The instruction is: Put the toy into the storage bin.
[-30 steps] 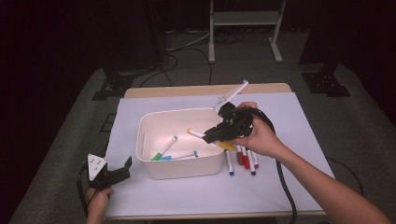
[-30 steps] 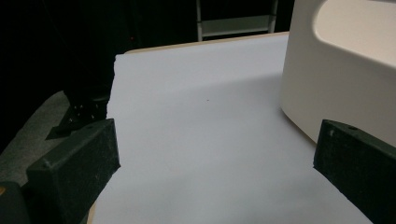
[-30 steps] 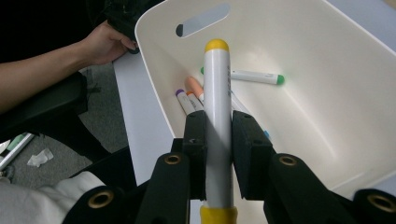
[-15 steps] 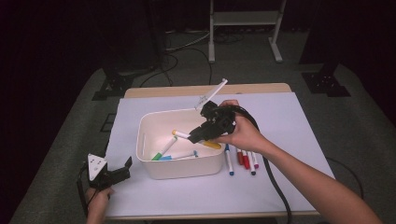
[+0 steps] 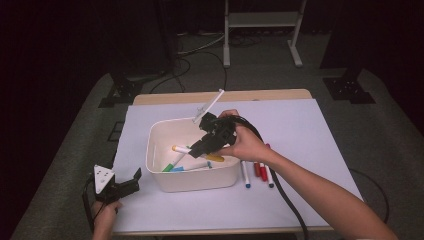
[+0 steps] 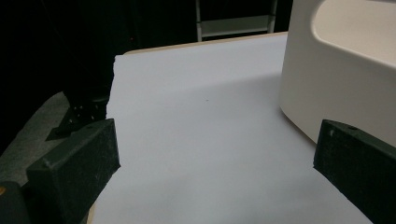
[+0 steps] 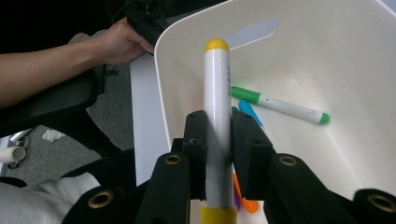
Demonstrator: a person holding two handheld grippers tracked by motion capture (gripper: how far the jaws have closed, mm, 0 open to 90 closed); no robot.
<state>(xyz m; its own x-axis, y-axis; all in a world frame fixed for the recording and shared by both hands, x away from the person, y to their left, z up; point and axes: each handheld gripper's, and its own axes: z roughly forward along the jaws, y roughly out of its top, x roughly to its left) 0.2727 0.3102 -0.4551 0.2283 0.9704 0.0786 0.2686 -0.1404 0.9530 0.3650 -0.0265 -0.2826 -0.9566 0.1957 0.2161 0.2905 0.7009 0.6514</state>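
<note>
The right gripper (image 5: 196, 148) hangs over the white bin (image 5: 190, 181), its jaws pinching a yellow marker (image 7: 217, 116) around the middle of its white barrel, the capped tip pointing out over the bin's near wall in the right gripper view. A green marker (image 7: 279, 105) and a blue one (image 5: 187, 167) already lie on the bin floor, and a few more markers (image 5: 257, 172) wait on the table just right of the bin. To finish this well, I'd bring the yellow marker lower and more level inside the bin before letting go, so it lands alongside the others and doesn't bounce out or catch on the rim. The left gripper (image 5: 125, 187) rests at the table's near left corner, jaws spread and empty, near the bin's side but apart from it.
</note>
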